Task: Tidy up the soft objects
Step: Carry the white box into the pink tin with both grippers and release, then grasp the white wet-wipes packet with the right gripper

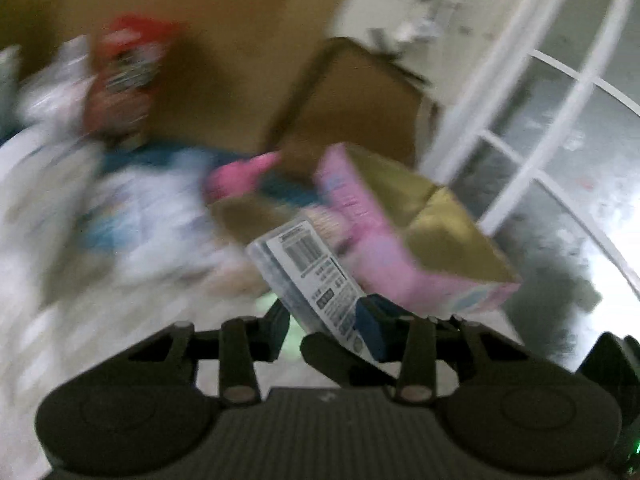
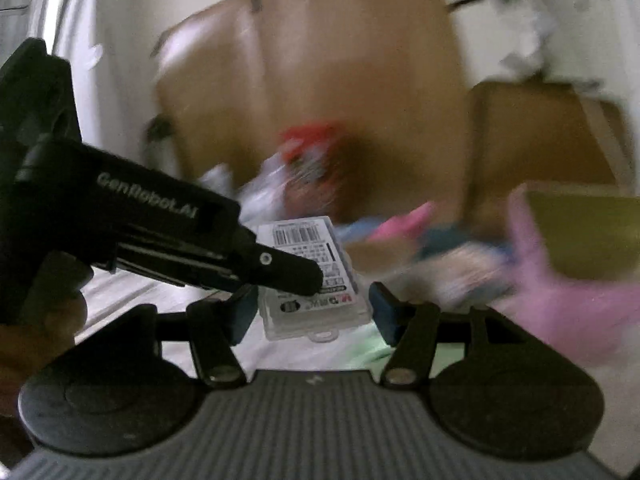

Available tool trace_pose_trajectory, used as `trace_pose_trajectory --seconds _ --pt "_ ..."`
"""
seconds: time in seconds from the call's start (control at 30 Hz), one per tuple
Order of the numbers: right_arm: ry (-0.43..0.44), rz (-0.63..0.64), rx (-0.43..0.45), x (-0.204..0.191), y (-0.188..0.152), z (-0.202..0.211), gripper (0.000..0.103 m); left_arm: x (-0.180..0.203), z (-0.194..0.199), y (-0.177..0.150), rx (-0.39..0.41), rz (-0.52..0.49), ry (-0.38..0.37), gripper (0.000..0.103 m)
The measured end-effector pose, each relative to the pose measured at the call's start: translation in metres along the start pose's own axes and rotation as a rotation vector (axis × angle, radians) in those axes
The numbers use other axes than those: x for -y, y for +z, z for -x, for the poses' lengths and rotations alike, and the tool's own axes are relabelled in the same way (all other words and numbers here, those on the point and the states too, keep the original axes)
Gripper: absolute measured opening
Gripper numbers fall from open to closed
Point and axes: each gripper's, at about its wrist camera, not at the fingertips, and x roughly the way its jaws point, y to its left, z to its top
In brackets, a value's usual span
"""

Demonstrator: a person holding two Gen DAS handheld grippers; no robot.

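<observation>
My left hand-held gripper (image 1: pixel 326 320) clamps a clear plastic barcode-labelled packet (image 1: pixel 310 276), which hangs between the parted fingers of my right hand-held gripper (image 2: pixel 312 312).

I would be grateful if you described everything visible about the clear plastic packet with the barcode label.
The clear plastic packet is flat, rectangular and rigid-looking, with a white printed label bearing a barcode and a small hang tab at its near edge. It is lifted and tilted, pinched by the left gripper, whose finger crosses its label in the right wrist view. It sits between the open fingers of the right gripper, which do not touch it.
</observation>
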Motion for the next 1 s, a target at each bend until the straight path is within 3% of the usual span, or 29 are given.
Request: trace_pose_trajectory --seconds 0.17,0.3,0.4,0.47,0.53,0.63,0.8,1.0 --pt "-0.177 -0.01 0.057 0.079 0.016 0.017 0.063 0.076 -0.067 0.04 -0.009 -0.118 -0.12 0.038" --pt "-0.283 -0.026 0.034 0.133 0.017 0.025 0.063 0.127 -0.126 0.056 -0.051 -0.158 -0.182 0.04" --pt "-0.333 -0.028 -0.005 0.159 0.013 0.016 0.065 0.156 -0.166 0.057 -0.072 -0.179 -0.169 0.052" --pt "-0.373 -0.015 -0.034 0.165 0.012 0.008 0.076 0.172 -0.189 0.055 -0.082 -0.225 -0.122 0.052" --pt "-0.377 -0.025 -0.003 0.168 0.006 0.016 0.077 0.177 -0.197 0.053 -0.086 -0.249 -0.087 0.052" --pt "-0.366 -0.054 0.057 0.164 0.007 0.025 0.077 0.17 -0.176 0.054 -0.05 -0.249 -0.088 0.055" --pt "-0.235 -0.038 0.126 0.128 0.008 0.043 0.065 0.123 -0.083 0.04 0.095 -0.254 -0.03 0.059" --pt "-0.026 -0.027 -0.022 0.075 -0.009 0.01 0.044 0.039 -0.016 -0.01 0.118 -0.219 0.299 0.059"
